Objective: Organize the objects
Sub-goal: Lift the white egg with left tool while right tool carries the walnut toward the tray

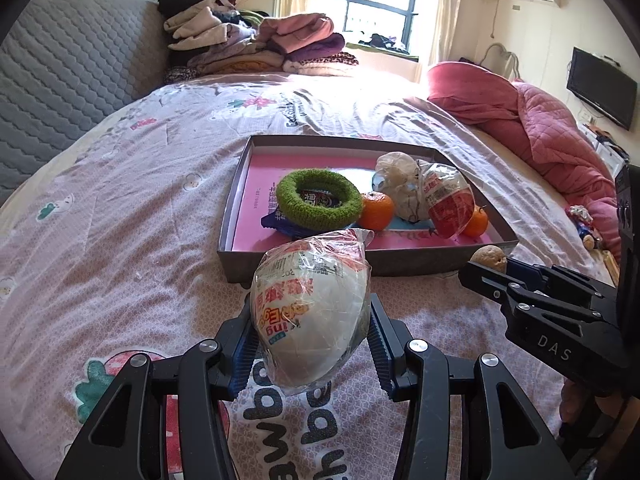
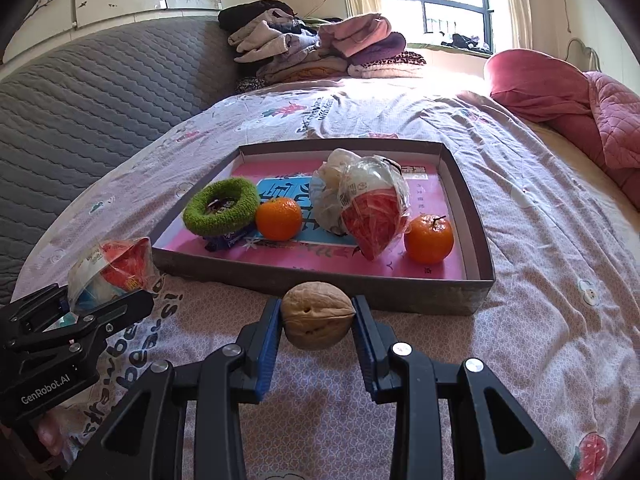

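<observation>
over bed (image 2: 520, 216), left tool (image 1: 311, 332) pinching light, crinkly wrapped bun (image 1: 310, 312) mid-body; right tool (image 2: 316, 320) clamping hard, round walnut (image 2: 317, 314) at its sides.

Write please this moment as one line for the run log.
left claw: shut on wrapped bun | right claw: shut on walnut | both in front of box, not inside | box: green ring, two oranges

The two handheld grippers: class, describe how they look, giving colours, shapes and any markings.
Both the left gripper and the right gripper are matte black, built of angular linkage arms with triangular cut-outs and round silver pivot bolts. Their fingers carry ribbed blue pads. White lettering reads "DAS" on the right gripper's side and "GenRobot.AI" on the left's. No cables or sleeves are visible.
</observation>
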Tool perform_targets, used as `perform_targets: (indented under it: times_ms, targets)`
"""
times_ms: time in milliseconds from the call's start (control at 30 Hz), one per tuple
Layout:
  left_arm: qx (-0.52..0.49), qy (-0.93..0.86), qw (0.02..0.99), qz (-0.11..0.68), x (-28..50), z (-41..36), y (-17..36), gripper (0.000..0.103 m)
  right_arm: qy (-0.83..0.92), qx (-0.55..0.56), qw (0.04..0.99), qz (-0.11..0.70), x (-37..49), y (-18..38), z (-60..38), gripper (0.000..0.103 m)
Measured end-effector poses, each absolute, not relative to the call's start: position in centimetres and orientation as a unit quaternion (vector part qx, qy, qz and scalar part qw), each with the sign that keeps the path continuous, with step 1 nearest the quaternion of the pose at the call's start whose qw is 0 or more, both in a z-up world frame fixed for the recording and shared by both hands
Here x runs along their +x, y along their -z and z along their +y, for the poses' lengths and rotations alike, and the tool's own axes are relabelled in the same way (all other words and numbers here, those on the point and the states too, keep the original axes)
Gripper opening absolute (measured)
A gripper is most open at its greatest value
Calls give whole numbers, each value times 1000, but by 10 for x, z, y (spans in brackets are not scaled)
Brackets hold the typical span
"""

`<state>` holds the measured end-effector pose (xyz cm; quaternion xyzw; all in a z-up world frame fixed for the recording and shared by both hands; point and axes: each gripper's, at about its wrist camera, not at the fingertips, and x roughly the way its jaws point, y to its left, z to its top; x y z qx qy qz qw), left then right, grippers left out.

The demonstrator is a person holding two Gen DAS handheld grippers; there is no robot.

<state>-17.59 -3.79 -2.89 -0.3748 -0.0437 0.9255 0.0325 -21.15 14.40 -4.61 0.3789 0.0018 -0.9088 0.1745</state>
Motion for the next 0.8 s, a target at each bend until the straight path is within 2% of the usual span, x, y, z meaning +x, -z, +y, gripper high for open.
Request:
perform_targets:
  times_ms: [800]
  targets:
    - [-324, -945, 39, -17, -178, 3, -37, 51, 941, 286, 179, 8, -201, -37, 174, 35]
